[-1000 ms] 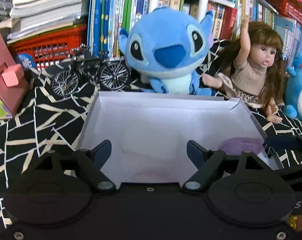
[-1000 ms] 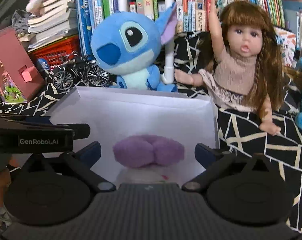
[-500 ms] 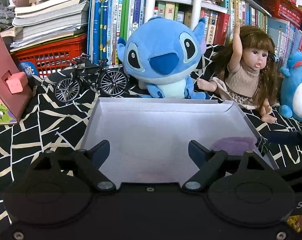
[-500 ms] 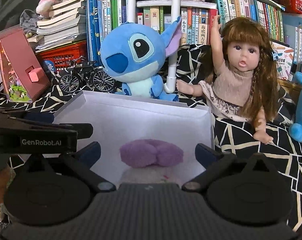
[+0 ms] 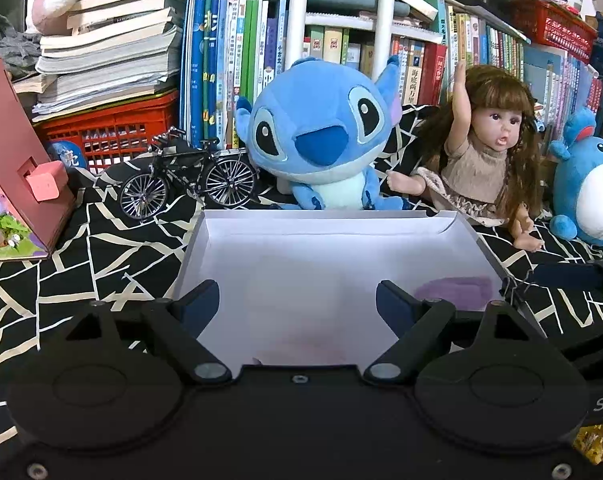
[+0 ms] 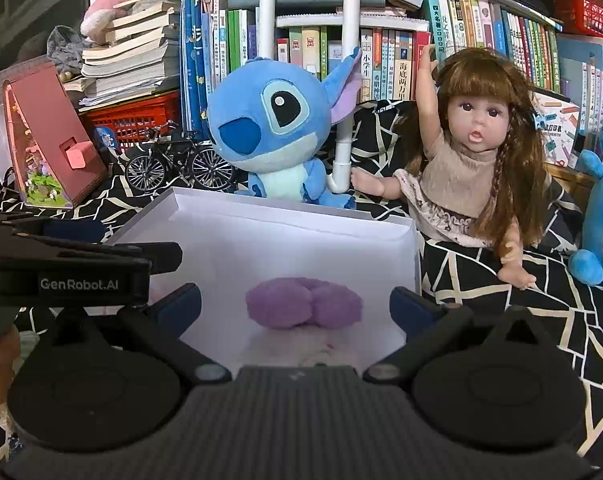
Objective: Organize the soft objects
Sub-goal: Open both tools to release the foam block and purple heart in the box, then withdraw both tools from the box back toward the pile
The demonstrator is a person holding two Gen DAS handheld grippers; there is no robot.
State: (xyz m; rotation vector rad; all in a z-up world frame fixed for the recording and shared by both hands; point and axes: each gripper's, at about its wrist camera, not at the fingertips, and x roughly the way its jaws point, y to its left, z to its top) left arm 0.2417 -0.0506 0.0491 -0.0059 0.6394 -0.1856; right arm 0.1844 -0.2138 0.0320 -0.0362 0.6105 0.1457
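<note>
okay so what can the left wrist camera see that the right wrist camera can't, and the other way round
Only the left wrist view shows the whole face of the round blue toy at the far right, and the left gripper open over the white box.

Only the right wrist view shows the purple fluffy toy plainly, lying in the box between the open fingers of the right gripper, and the left gripper's side with its lettering.

Both show the blue plush, the doll, the toy bicycle, the pink house model, the red basket and the bookshelf.
</note>
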